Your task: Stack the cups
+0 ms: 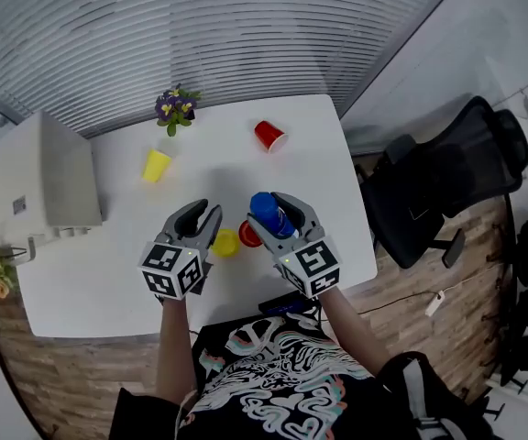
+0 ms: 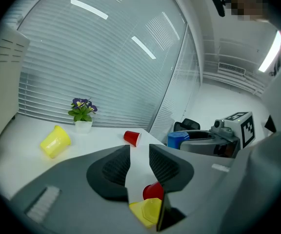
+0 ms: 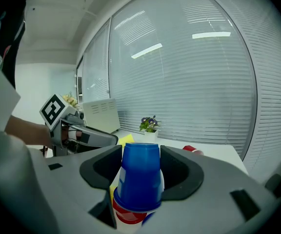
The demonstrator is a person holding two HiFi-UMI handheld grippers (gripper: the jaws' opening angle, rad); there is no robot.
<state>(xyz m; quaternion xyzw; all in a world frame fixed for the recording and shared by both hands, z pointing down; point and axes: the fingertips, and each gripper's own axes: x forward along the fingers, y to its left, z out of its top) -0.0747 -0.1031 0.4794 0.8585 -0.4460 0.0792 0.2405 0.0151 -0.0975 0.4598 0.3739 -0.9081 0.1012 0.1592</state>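
**White table, cups scattered**

White rectangular tabletop [image 1: 246,177]. Far edge: small potted plant with purple flowers [image 1: 175,108], upright. Left end: white boxy vented unit [image 1: 49,177]. Yellow plastic cup [image 1: 155,165] on its side, near the plant. Red plastic cup [image 1: 269,135] on its side, far right. Near front edge: second yellow cup [image 1: 225,242] and second red cup [image 1: 248,236], just beside each other.

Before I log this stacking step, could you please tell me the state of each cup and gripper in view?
blue cup: upside down, held off the table.
right gripper: shut on the blue cup.
left gripper: open, empty.
far red cup: lying on its side.
far yellow cup: lying on its side.
near red cup: on the table, unstacked.
near yellow cup: on the table, unstacked.
flower pot: upright.
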